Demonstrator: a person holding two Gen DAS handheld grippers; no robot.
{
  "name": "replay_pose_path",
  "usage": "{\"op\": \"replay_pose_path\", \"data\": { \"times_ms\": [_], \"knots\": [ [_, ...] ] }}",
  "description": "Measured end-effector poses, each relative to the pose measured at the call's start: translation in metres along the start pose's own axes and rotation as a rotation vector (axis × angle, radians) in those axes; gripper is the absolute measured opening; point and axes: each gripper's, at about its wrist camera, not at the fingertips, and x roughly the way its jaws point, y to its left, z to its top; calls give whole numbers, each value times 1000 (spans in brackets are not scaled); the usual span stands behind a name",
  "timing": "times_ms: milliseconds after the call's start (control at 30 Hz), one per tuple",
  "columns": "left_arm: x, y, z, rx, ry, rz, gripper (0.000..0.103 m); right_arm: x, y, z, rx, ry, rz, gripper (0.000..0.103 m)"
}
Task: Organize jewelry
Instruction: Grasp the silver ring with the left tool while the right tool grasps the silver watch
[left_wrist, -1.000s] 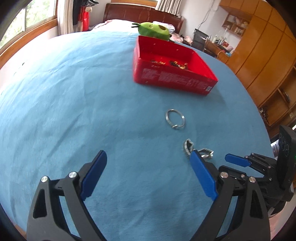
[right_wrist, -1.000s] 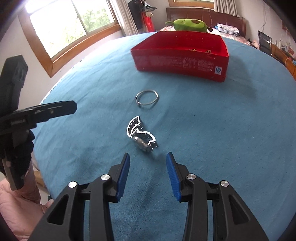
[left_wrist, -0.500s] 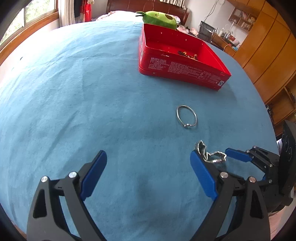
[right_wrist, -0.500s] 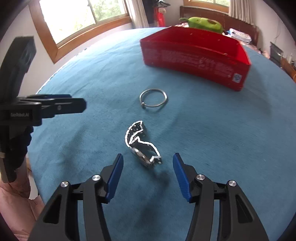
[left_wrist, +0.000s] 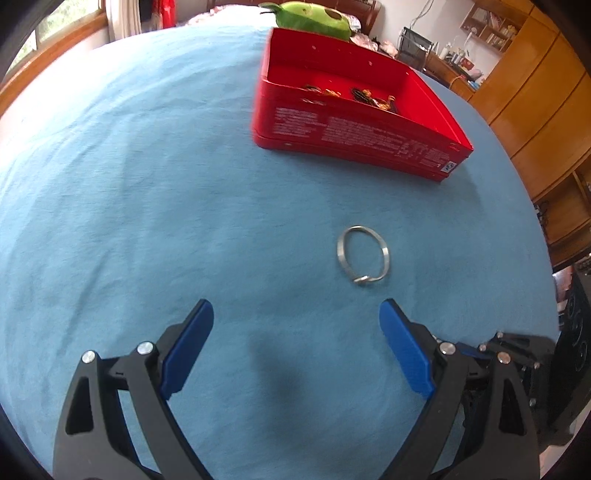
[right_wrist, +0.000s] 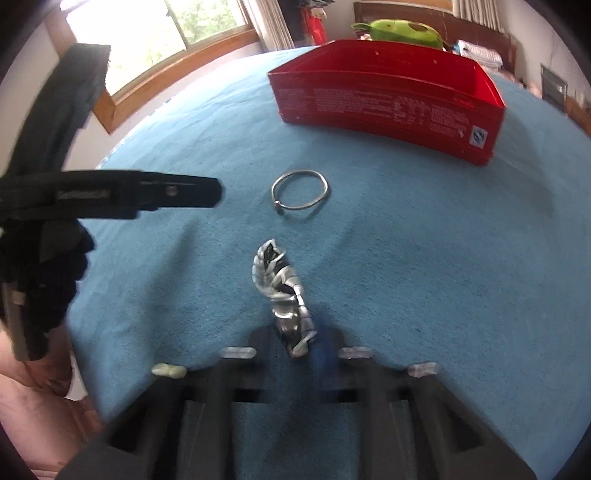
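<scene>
Right hand-held gripper clamped on the watch, left one wide open.

My right hand-held gripper (right_wrist: 295, 347) has just been closing and now pinches the silver watch (right_wrist: 282, 291) on the blue bedspread (left_wrist: 147, 184). My left hand-held gripper (left_wrist: 295, 343) gapes empty just short of the bangle (left_wrist: 363, 254). The red box (left_wrist: 354, 129) lies beyond, with jewelry inside.

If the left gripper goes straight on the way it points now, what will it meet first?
Probably the bare blue cloth just short of the silver ring bracelet. The open left gripper points steeply down, and the bracelet lies slightly right of its line, though depth is unclear.
</scene>
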Motion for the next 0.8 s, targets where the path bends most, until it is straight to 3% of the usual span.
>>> {"op": "replay_pose_path", "data": {
  "times_ms": [100,133,200,333,467,600,800],
  "knots": [
    [12,-13,10,18,18,-14,88,-8,-11,-3,32,-12,-19,11],
    [16,-17,13,22,27,-10,85,-11,-14,-5,42,-16,-17,11],
    [27,-25,19,30,56,-27,65,-16,-19,-8,55,-26,-27,11],
    [40,-37,26,47,84,-33,63,-20,-28,-10,72,-32,-32,11],
    [43,-43,28,55,93,-45,43,-20,-32,-10,74,-33,-23,11],
    [47,-49,28,90,94,8,30,-17,-38,-8,84,-34,-6,11],
    [48,-44,30,111,112,23,15,-16,-40,-8,89,-34,1,11]
  ]
}}
